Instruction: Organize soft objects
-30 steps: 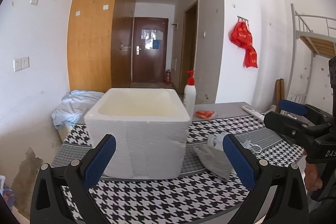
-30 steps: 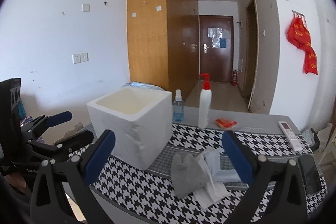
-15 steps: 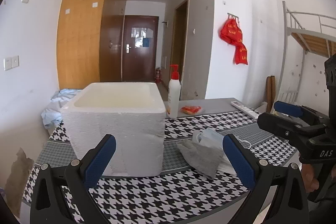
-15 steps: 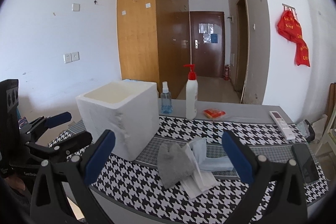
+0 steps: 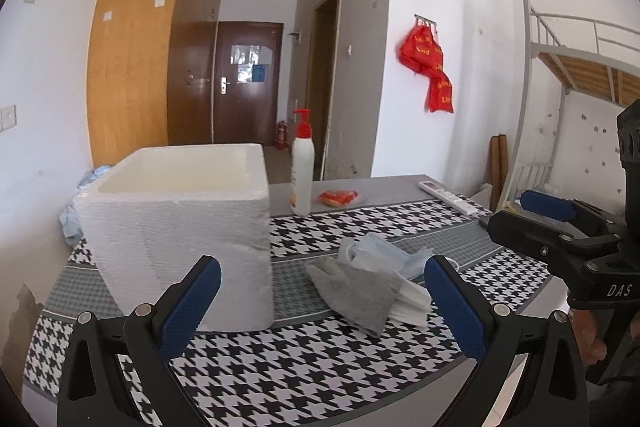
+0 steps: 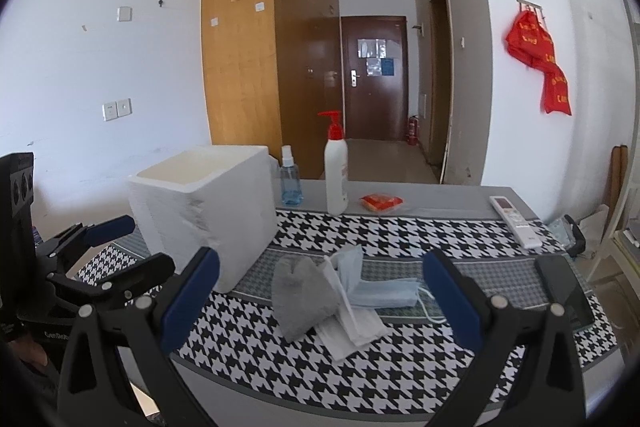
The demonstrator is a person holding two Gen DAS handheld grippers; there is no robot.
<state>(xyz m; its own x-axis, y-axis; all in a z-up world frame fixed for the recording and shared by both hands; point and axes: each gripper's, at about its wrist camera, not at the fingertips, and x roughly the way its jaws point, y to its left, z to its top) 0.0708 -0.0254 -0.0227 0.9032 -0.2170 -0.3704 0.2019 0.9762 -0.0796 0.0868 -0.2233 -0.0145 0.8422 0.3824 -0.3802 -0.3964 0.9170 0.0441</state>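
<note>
Right now I am holding both tongs spread wide and empty: left tongs [image 5: 320,303], right tongs [image 6: 320,299]. The soft pile [image 6: 340,295] is lying right of the foam box [image 6: 208,203], straight ahead of the right tongs, nearer them.

A tall white foam box [image 6: 204,211] walls off the left of the houndstooth-covered bench [image 6: 440,231]; bare cloth lies open to the right.

My table [image 6: 440,193] wears a houndstooth cloth [image 6: 400,227]. On it, right of my foam box [image 6: 208,203], lie a grey sock [image 6: 300,295] and face masks [image 6: 376,293]; behind the box stand a spray bottle [image 6: 291,177] and pump bottle [image 6: 336,171].
</note>
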